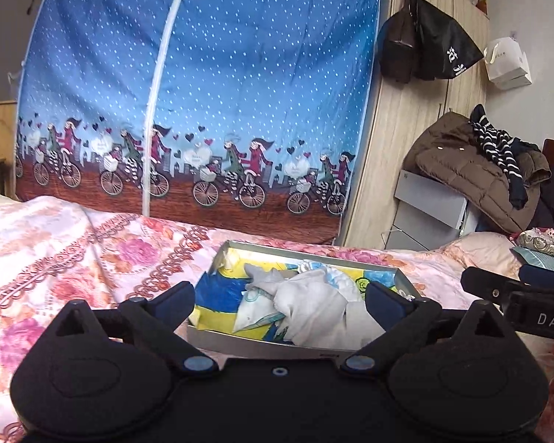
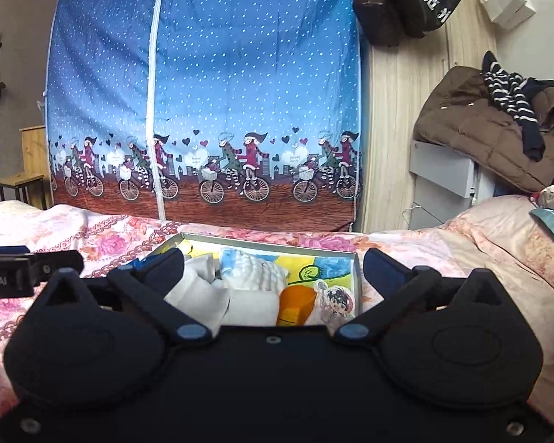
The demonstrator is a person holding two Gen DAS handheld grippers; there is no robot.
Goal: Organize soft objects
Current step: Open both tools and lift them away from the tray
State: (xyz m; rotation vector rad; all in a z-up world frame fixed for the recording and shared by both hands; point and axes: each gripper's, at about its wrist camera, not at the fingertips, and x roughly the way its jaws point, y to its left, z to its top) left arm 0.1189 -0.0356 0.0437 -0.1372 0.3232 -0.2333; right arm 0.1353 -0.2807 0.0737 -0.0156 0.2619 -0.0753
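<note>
A shallow grey box (image 1: 240,345) with a blue and yellow printed bottom lies on the floral bedspread (image 1: 74,258). White and pale grey soft cloths (image 1: 314,306) are heaped inside it. My left gripper (image 1: 280,297) is open and empty, its fingers spread on either side of the box's near part. In the right wrist view the same box (image 2: 357,284) holds white cloths (image 2: 255,277), an orange item (image 2: 295,304) and a cartoon sticker (image 2: 336,301). My right gripper (image 2: 273,269) is open and empty, just above the box's near edge.
A blue fabric wardrobe (image 1: 203,92) with cyclist prints stands behind the bed. Bags (image 1: 424,48) hang on a wooden cupboard. A brown coat and striped scarf (image 1: 487,158) lie on grey boxes at right. Folded bedding (image 1: 543,251) sits at the bed's right end.
</note>
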